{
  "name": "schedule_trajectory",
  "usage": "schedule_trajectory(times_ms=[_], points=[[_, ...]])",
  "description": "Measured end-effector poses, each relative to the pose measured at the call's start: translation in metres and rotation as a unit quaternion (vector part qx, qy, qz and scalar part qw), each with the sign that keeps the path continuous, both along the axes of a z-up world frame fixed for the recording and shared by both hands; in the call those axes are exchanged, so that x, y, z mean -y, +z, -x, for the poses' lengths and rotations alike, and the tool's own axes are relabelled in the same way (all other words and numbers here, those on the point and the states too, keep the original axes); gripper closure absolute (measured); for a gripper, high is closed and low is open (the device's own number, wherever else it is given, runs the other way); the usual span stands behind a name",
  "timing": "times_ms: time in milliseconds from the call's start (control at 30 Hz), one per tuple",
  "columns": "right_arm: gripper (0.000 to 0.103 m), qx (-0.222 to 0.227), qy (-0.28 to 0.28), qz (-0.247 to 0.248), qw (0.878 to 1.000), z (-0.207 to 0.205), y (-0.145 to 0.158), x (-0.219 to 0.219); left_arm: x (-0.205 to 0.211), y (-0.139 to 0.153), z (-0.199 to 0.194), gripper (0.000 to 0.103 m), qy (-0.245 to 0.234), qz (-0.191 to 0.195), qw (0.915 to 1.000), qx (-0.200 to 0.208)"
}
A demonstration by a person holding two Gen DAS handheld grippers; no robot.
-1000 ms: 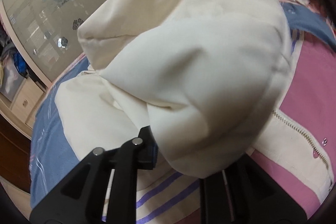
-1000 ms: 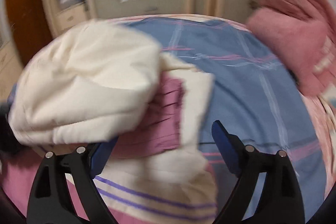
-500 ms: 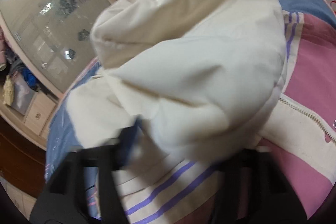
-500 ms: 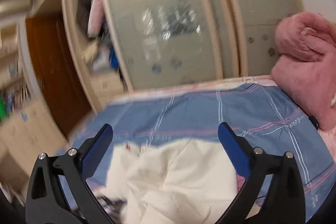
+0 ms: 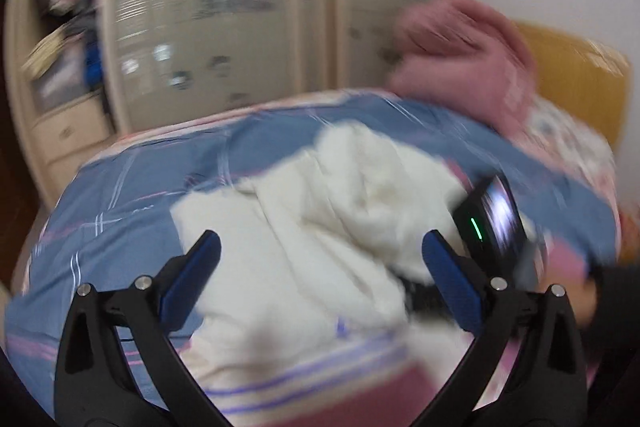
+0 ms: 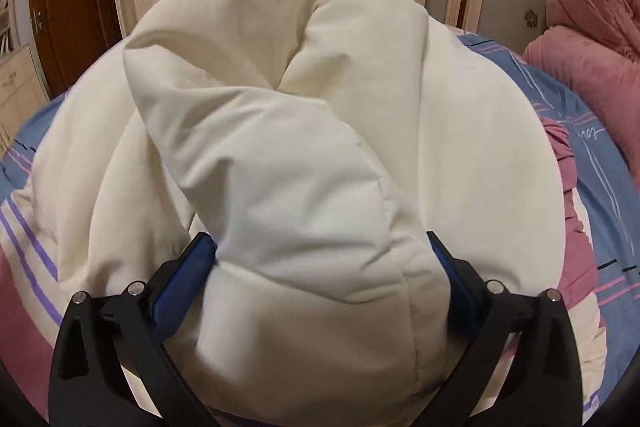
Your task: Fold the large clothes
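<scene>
Both grippers stood wide. Left gripper point(image 5: 318, 259) hung clear above the cream padded jacket point(image 5: 320, 223), fingers point(image 5: 196, 267) spread w/ nothing between them. Right gripper point(image 6: 322, 263) was splayed round a puffy fold of the jacket point(image 6: 304, 155), which lay heaped on the blue bed point(image 6: 612, 187); whether the pads pressed it couldn't be told. Step looked like re-gripping mid-fold. Next probably needs a firm pinch on that bulk, then flattening it.

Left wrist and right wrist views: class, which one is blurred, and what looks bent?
Left wrist view: motion-blurred throughout, cream jacket and wardrobe doors smeared. Right wrist view: sharp, the jacket's creases crisp; fisheye bows the wardrobe frame, dark corners ring both.
</scene>
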State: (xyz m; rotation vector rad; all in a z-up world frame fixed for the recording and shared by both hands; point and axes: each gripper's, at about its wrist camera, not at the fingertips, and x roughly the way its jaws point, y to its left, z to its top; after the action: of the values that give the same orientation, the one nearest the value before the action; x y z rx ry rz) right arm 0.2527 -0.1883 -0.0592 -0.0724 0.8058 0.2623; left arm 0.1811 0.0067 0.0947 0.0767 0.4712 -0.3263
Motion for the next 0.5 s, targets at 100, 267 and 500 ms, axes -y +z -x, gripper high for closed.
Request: schedule_trajectory(times_ms=[100, 267, 500], points=[[0.001, 0.012, 0.003, -0.03, 0.999, 0.006, -0.002, 0.011, 0.019, 0.002, -0.031, 0.002, 0.059, 0.026, 0.9979, 0.004], [0.001, 0.022, 0.012, -0.066, 0.998, 0.015, -0.002, 0.025, 0.041, -0.034, -0.117, 0.014, 0.077, 0.081, 0.9905, -0.08], [0.001, 0.047, 0.008, -0.083, 0.995, 0.034, 0.024, 0.043, 0.061, -0.122, -0.155, 0.017, 0.101, -0.042, 0.9895, -0.095]])
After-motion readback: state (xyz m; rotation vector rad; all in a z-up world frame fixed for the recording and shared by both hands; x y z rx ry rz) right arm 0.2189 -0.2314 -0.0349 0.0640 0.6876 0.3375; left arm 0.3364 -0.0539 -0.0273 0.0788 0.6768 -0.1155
